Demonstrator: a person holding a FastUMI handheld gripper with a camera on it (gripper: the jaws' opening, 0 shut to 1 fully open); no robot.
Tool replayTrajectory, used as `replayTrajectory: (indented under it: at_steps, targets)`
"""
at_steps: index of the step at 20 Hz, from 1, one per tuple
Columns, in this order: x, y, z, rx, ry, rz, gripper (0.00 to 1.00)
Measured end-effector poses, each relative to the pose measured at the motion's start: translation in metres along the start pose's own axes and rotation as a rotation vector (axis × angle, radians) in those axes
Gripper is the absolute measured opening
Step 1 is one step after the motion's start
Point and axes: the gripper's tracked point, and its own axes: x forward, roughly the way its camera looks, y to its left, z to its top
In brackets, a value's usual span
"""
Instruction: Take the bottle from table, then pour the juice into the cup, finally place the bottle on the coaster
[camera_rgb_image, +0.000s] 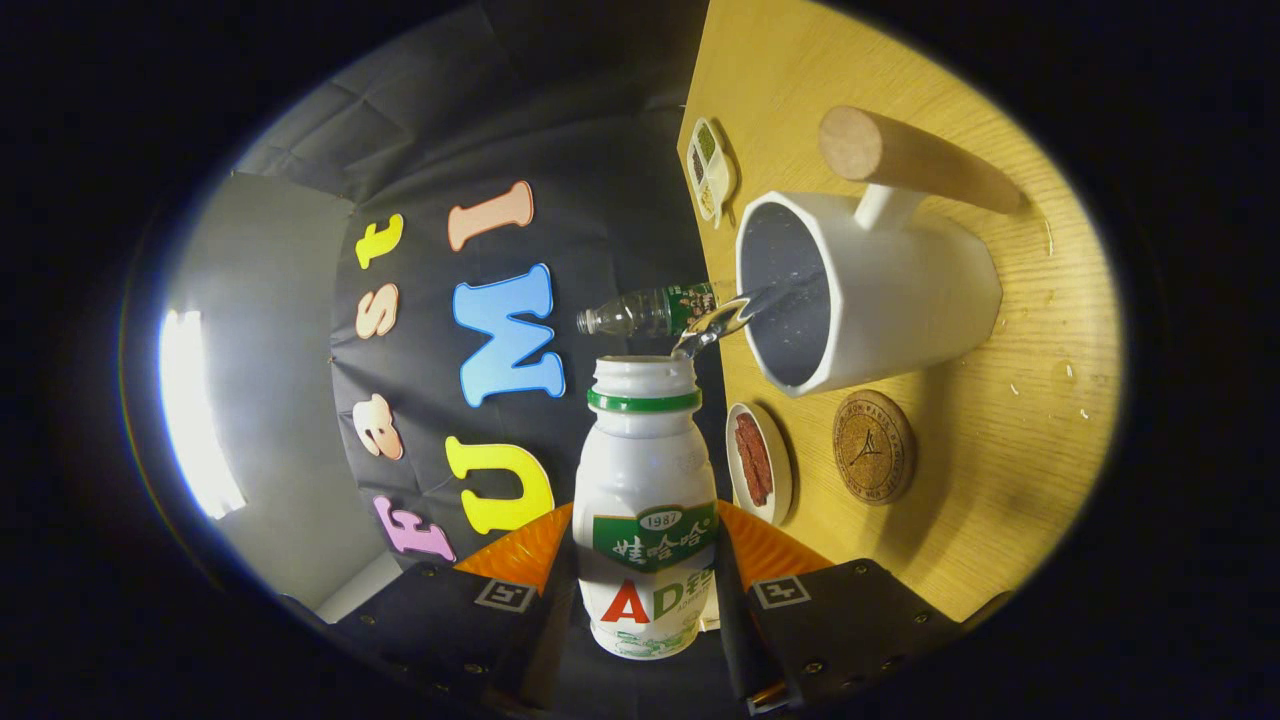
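The gripper has both fingers pressed on the lower body of the bottle, one on each side, so the bottle sits firmly between them with its open mouth pointing ahead. The whole view is rolled sideways, which tells that the bottle is tipped over for pouring: a clear stream leaves the mouth and runs into the opening of the white cup, so the mouth is held just beside the cup's rim to keep the liquid inside. The cup stands on the wooden table with its thick wooden handle turned away from the bottle. The cork coaster lies just beside the cup, bare and ready, with a small dish near it at the table edge. I judge the pour is under way; afterwards the bottle must clear that dish and the cup wall to reach the coaster. A few drops glint on the wood beyond the cup.
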Motion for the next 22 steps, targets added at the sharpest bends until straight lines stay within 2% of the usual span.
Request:
replayTrajectory:
  at_steps: [14,22]
  targets:
    - [-0.0009,0.0017,0.0010,0.076,-0.016,0.019,0.64]
    - [-0.0006,0.0050,0.0017,0.166,-0.033,0.055,0.64]
